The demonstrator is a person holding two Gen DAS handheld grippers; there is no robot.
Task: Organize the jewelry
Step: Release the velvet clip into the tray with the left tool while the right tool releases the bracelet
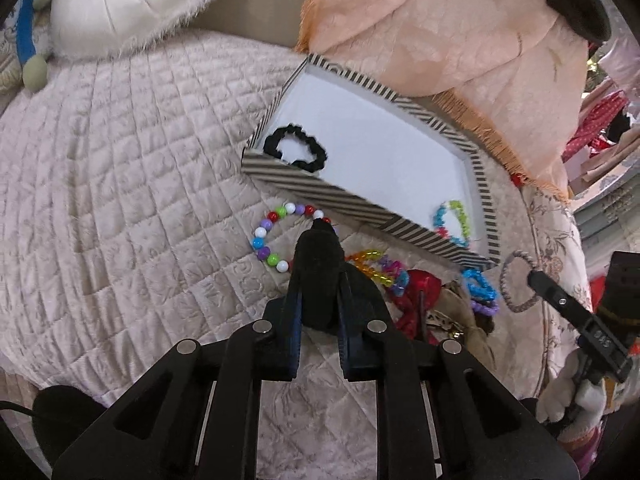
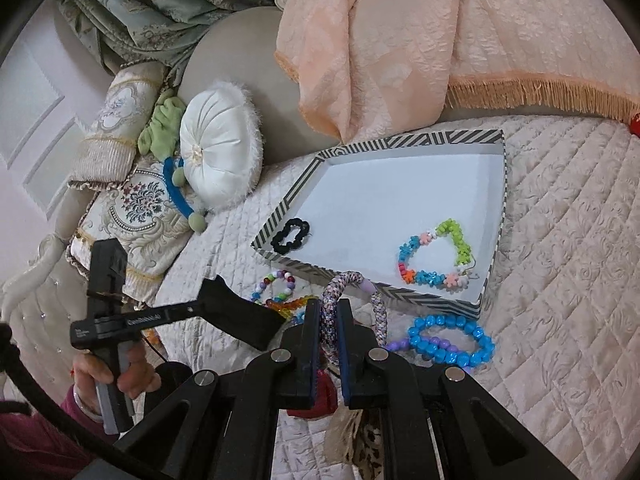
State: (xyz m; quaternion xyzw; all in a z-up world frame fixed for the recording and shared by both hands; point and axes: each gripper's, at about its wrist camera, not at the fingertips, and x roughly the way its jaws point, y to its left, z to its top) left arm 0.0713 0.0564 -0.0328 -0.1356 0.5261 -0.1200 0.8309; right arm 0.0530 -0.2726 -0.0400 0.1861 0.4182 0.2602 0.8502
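The striped box [image 2: 496, 216] lies open on the quilted bed [image 2: 560, 240], and it serves as the landmark here. Inside it are two pieces already put away: a black scrunchie [image 2: 290, 236] in the corner nearest the pillows, and a flower-bead bracelet [image 2: 438, 254] toward the opposite end.

The rest sits outside, just in front of the box's near wall: a round-bead bracelet [image 1: 276, 236], an orange and pink plastic chain [image 1: 378, 266], a blue bead bracelet [image 2: 452, 340] with a purple one [image 2: 400, 345] beside it, and a red item I cannot identify.

The right tongs [image 2: 329, 320] are closed on a braided hair tie [image 2: 352, 284], held just before the near wall. The left tongs [image 1: 320, 228] are closed, tips touching the round-bead bracelet; whether they grip it I cannot tell.

By my judgement, under half is done.
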